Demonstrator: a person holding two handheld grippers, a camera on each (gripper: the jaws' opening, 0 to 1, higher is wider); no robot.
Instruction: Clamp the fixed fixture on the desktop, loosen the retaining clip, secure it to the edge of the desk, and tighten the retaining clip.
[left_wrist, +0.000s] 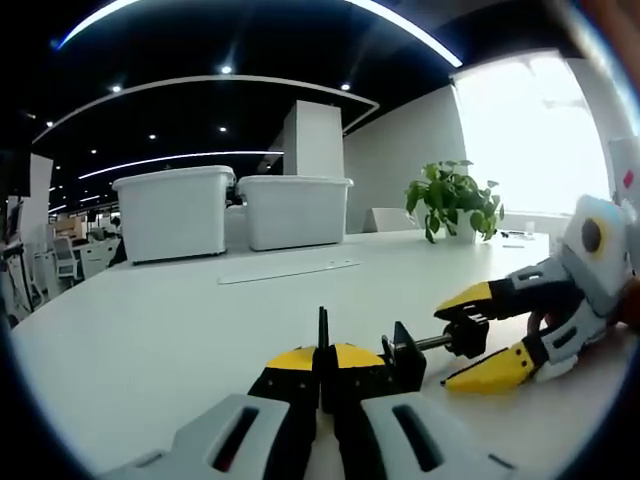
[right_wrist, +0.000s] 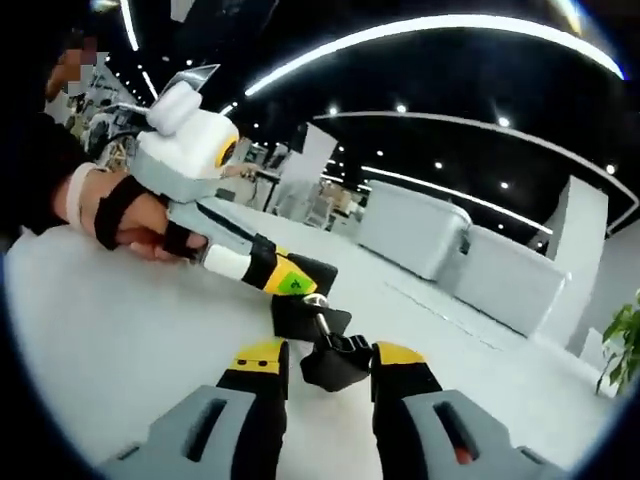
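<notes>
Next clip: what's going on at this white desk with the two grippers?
A person works a small black clamp fixture on the white desk with two handheld grippers. The left gripper has its jaws shut on the fixture's body. The right gripper has its jaws around the black knob at the end of the screw, apparently to turn it; how firmly it grips is unclear. The fixture sits on the desktop, not yet on the edge.

Open desk (left_wrist: 150, 330) lies around the clamp (left_wrist: 405, 358); two bins (left_wrist: 172, 212) and a plant (left_wrist: 452, 200) stand well behind.
</notes>
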